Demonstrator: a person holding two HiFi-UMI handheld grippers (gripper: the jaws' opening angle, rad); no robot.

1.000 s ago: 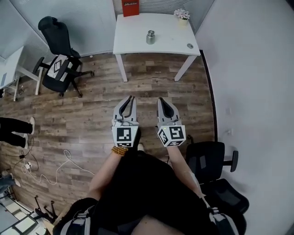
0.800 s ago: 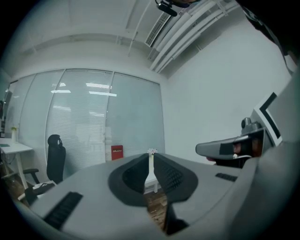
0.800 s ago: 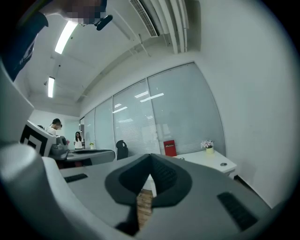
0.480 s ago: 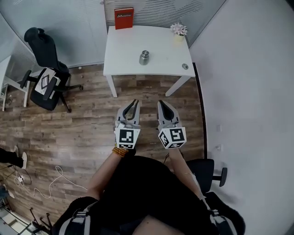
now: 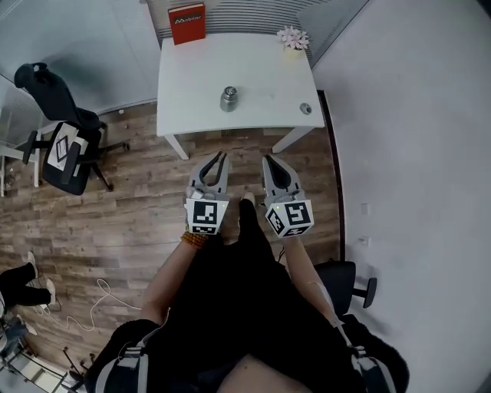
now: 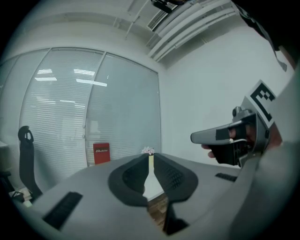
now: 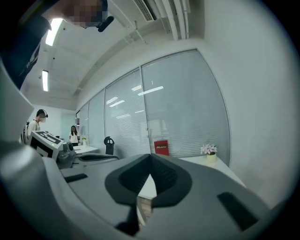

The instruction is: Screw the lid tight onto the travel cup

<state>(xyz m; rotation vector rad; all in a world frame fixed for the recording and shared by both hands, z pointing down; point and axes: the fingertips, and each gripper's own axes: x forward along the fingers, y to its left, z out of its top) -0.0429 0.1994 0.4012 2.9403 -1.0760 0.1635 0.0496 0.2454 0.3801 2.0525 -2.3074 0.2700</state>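
Observation:
The metal travel cup [image 5: 229, 98] stands upright on the white table [image 5: 261, 69] in the head view, without its lid. The small round lid [image 5: 306, 109] lies apart from it near the table's right front corner. My left gripper [image 5: 219, 156] and right gripper [image 5: 268, 161] are held side by side over the wood floor, short of the table's front edge. Both point toward the table and both are shut on nothing. In the left gripper view the jaws [image 6: 150, 158] meet with only a thin slit. In the right gripper view the jaws [image 7: 150, 158] are closed too.
A red box [image 5: 186, 24] and a small flower pot [image 5: 292, 37] stand at the table's back edge, against a blinds-covered glass wall. A black office chair [image 5: 57, 142] is at the left and another [image 5: 345, 280] behind me at the right. A white wall runs along the right.
The person has walked toward the table, so it sits closer and larger in the head view. Both grippers were carried forward with it, still shut and side by side.

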